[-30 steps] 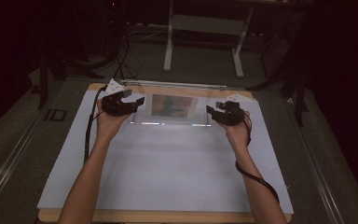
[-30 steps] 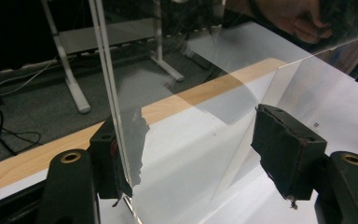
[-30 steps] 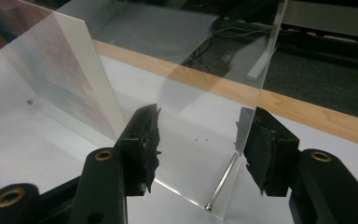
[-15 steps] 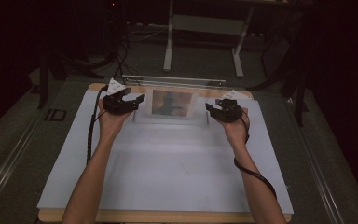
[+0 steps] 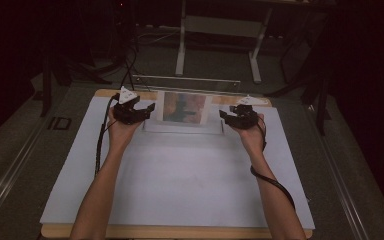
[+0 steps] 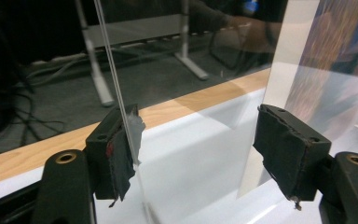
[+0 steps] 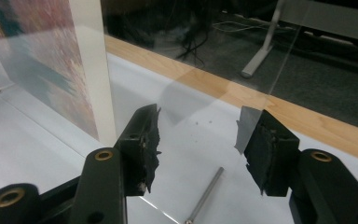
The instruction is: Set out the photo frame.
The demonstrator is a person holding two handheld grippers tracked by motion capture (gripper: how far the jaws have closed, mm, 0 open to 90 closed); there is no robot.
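**Near the top middle: a clear picture stand, held by nobody**

Up at the top middle of the high view stands a clear picture frame (image 5: 184,111) with a colourful print (image 5: 182,106) inside it. It stands upright on the white sheet (image 5: 180,180) of the table. The left gripper (image 5: 142,111) waits at its left edge and the right gripper (image 5: 226,118) at its right edge.

Both sets of jaws are wide apart and hold nothing. In the left gripper view, a thin clear edge (image 6: 116,88) runs just beside one pad (image 6: 121,149).

The frame looks stiff, light and very smooth, so it may slip or tip. I think it scratches easily. Good spots to pinch are the two side edges, low down, with both grippers together. A little metal pin (image 7: 205,195) lies on the sheet near the right gripper.
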